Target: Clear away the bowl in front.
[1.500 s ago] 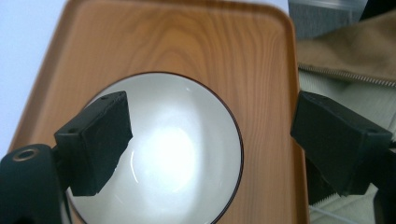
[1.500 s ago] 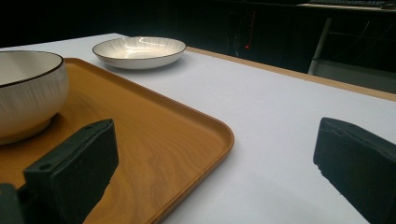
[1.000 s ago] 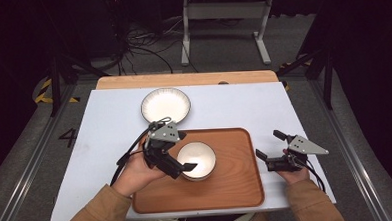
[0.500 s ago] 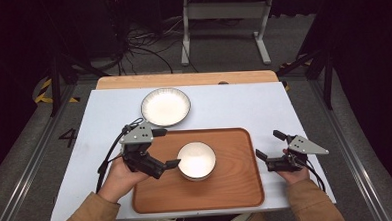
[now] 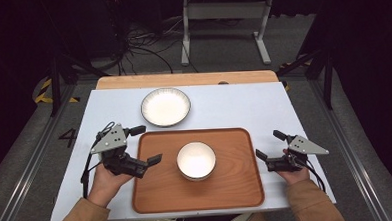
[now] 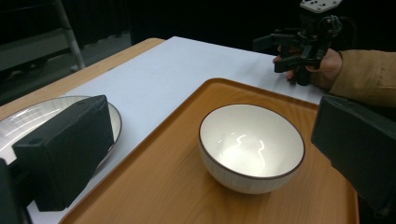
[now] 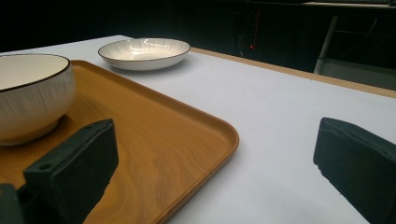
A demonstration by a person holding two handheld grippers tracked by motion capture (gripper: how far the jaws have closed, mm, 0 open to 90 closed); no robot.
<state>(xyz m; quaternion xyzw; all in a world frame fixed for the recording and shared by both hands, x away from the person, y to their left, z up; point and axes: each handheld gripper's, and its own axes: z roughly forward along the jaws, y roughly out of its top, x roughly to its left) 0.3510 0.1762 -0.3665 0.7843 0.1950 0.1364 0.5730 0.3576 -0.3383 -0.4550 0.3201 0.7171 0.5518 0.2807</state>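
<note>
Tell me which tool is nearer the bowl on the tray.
Left. The left tool sits open at the tray's left edge, close to the bowl; the right tool waits open beyond the tray's right edge.

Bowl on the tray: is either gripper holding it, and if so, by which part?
Nothing is held. The bowl sits free on the tray; left gripper and right gripper are open.

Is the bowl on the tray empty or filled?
Empty: the bowl stands upright on the tray, its white inside bare and glossy.

High view looks down; both low gripper views share the bowl (image 5: 196,160) and tray (image 5: 237,189).
</note>
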